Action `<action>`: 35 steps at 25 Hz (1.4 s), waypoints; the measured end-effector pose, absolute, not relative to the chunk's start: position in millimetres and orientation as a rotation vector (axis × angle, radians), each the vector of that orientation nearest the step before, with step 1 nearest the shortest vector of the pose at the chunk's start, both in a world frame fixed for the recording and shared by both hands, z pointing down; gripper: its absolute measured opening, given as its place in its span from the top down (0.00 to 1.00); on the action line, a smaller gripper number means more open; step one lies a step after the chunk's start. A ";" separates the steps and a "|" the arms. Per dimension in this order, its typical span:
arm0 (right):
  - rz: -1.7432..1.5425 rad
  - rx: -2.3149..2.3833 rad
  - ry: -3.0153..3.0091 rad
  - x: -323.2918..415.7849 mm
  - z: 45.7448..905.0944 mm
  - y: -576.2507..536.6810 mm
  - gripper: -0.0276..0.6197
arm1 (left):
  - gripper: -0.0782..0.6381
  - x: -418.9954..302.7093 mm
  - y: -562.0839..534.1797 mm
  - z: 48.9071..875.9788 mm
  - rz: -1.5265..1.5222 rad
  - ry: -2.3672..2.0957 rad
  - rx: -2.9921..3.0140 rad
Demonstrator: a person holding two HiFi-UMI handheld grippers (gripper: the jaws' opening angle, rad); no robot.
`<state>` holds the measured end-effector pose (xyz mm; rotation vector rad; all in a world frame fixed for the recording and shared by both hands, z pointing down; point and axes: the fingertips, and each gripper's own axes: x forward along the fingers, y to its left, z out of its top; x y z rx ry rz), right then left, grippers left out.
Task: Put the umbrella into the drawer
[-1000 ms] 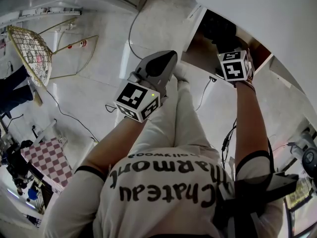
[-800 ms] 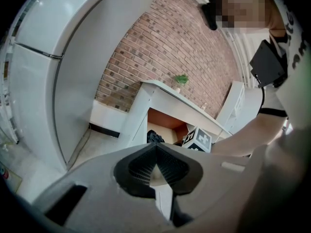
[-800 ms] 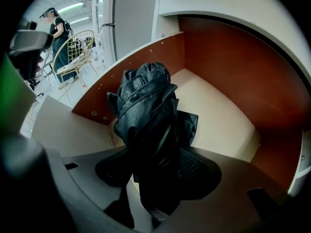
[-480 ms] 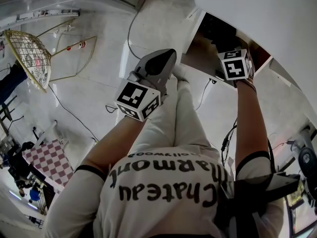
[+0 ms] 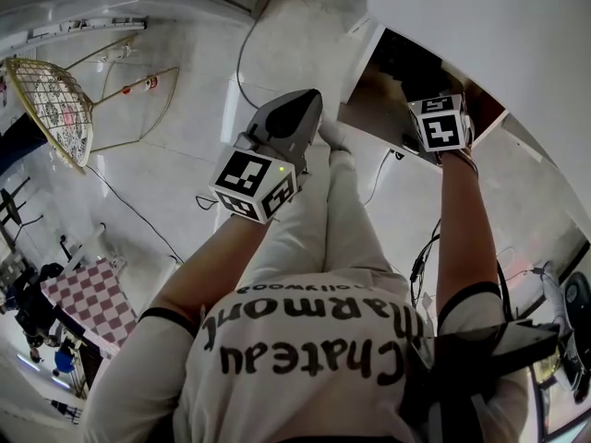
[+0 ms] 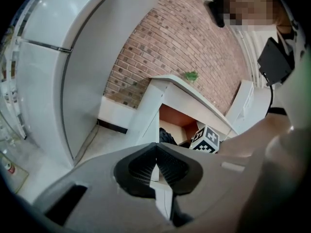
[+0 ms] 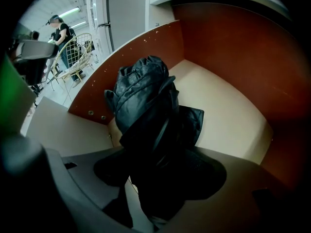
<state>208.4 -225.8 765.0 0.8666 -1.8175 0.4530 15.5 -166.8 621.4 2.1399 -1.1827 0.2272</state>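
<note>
A black folded umbrella [image 7: 143, 96] hangs over the beige floor of the open drawer [image 7: 228, 115], and my right gripper [image 7: 155, 178] is shut on its lower end. In the head view the right gripper [image 5: 422, 89] reaches into the drawer [image 5: 372, 89] under the white desk top, with the dark umbrella [image 5: 411, 63] just beyond its marker cube. My left gripper [image 5: 309, 100] is shut and holds nothing, held above the person's legs to the left of the drawer. In the left gripper view its jaws [image 6: 156, 164] meet, and the umbrella [image 6: 167, 136] shows in the drawer beyond them.
The white desk top [image 5: 499, 35] overhangs the drawer. A wire chair [image 5: 55, 104] stands at the far left, with a cable [image 5: 129, 215] across the pale floor. A tall white cabinet [image 6: 58, 72] and a brick wall [image 6: 170, 42] lie ahead. A person [image 7: 60, 30] stands far off.
The right gripper has edged a little farther up into the drawer with the umbrella. The left gripper has barely shifted.
</note>
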 end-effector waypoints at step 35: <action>0.312 0.751 -1.777 195.4 766.5 -211.8 0.54 | 0.87 -25.8 -188.8 584.9 0.225 -1.296 2.262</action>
